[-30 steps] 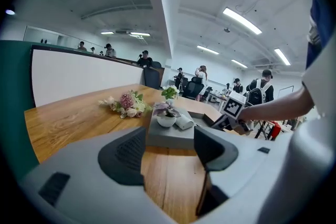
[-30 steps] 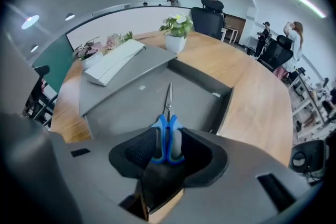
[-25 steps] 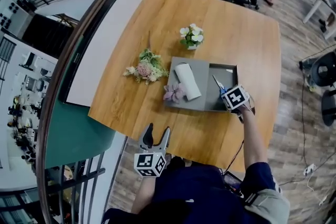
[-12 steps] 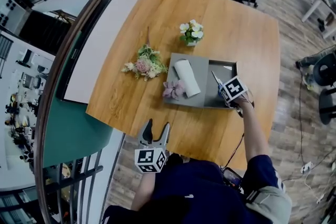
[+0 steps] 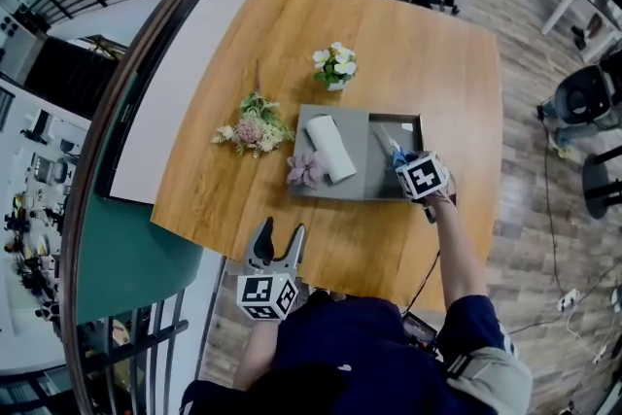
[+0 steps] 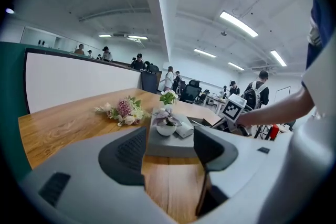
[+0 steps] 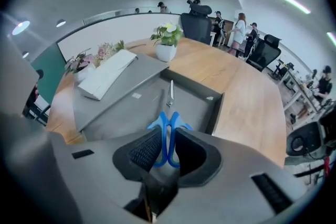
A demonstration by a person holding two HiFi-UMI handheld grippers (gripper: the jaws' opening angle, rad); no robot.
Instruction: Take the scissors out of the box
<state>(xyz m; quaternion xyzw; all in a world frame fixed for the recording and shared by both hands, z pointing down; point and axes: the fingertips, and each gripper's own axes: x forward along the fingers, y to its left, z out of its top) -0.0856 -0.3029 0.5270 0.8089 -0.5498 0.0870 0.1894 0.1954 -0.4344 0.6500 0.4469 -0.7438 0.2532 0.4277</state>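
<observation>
Gripping the blue-handled scissors (image 7: pixel 160 122) inside the open grey box (image 5: pixel 340 194).

The right claw (image 7: pixel 168 147) points steeply down over the box's right compartment; its jaws have just been closing, and their pads now pinch the two handle loops together, while the blades reach away over the compartment floor. Whether the tips touch that floor cannot be told. From the head view the right claw (image 5: pixel 400 162) and scissors (image 5: pixel 387 141) sit at the box's right end. On the flat left part of the box lie a white roll (image 5: pixel 328 148) and a small pink flower (image 5: pixel 306 170). A loose bouquet (image 5: pixel 248 124) and a white-flowered pot plant (image 5: pixel 333 65) stand on the wooden desk (image 5: pixel 428 44) beside the box. The left claw (image 6: pixel 168 155) hangs at the desk's near edge, well apart from the box, jaws spread wide and empty.
</observation>
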